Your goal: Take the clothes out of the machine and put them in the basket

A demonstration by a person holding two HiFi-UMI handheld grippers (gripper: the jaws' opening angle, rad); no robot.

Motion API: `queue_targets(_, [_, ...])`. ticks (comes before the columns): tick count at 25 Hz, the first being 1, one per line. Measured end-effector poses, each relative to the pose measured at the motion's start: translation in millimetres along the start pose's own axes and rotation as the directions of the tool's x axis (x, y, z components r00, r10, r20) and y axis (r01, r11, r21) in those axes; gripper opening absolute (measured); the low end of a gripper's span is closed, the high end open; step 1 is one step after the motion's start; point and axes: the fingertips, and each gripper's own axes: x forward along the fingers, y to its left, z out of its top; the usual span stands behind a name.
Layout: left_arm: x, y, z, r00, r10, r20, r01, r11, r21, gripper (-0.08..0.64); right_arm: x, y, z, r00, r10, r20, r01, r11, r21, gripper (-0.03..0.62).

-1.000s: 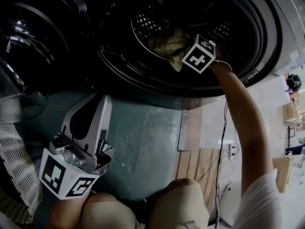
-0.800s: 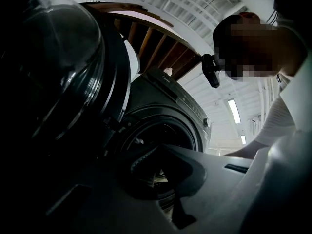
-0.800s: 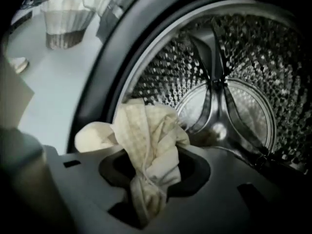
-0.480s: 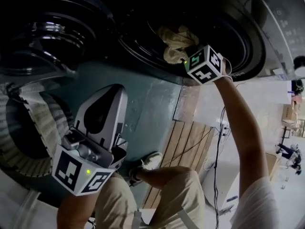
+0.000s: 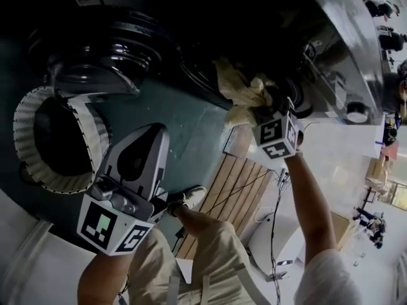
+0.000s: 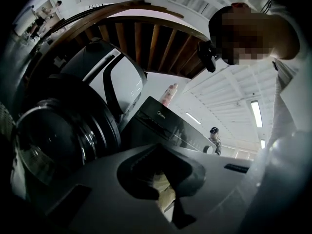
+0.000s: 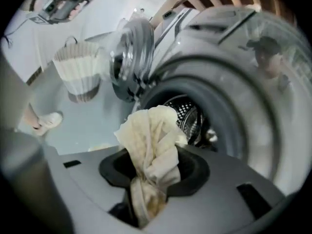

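Cream cloth point(image 7: 150, 138) out of the washing machine point(image 7: 234, 82), not yet in the basket point(image 5: 25, 116).

Right gripper point(image 5: 267, 114) pinches the bunched cloth at upper right of the head view, just outside the door opening. The basket sits well apart at left. Left gripper point(image 5: 145, 138) has its jaws pressed together, with nothing in them. Done: the pull-out. Left: carry across, drop. Count: one cloth, one basket, one machine, two grippers. The visible patch of drum point(image 7: 187, 113) looks bare; the rest is hidden.
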Motion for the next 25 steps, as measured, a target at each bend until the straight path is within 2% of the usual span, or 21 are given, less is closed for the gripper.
queue_targets(4, [-18, -37, 56, 0.999, 0.035, -0.028, -0.034, 0.999, 0.029, 0.014, -71, 14, 10, 0.997, 0.077, 0.022, -0.078, 0.997, 0.012, 0.169])
queue_targets(7, [-26, -72, 93, 0.998, 0.064, -0.024, -0.062, 0.995, 0.077, 0.014, -129, 15, 28, 0.991, 0.109, 0.076, -0.111, 0.994, 0.022, 0.169])
queue_targets(10, [-31, -98, 140, 0.991, 0.126, 0.045, -0.131, 0.982, 0.133, 0.014, -166, 6, 46, 0.983, 0.127, 0.133, -0.132, 0.991, 0.031, 0.169])
queue_targets(14, [-66, -129, 202, 0.965, 0.221, 0.139, -0.24, 0.96, 0.142, 0.014, -232, 2, 69, 0.969, 0.154, 0.194, -0.173, 0.981, 0.083, 0.169])
queue_targets(17, [-103, -140, 238, 0.928, 0.304, 0.215, -0.339, 0.929, 0.148, 0.014, -268, -5, 89, 0.957, 0.176, 0.232, -0.203, 0.974, 0.098, 0.169])
queue_targets(19, [-136, -140, 264, 0.893, 0.361, 0.269, -0.408, 0.902, 0.145, 0.014, -287, -8, 112, 0.948, 0.183, 0.26, -0.215, 0.971, 0.103, 0.169])
queue_targets(22, [-195, -136, 298, 0.818, 0.452, 0.355, -0.519, 0.847, 0.117, 0.014, -306, -16, 158, 0.929, 0.199, 0.311, -0.232, 0.97, 0.074, 0.169])
queue_targets(25, [-253, -133, 326, 0.747, 0.52, 0.414, -0.601, 0.794, 0.088, 0.014, -326, -15, 208, 0.906, 0.23, 0.356, -0.248, 0.969, 0.006, 0.169])
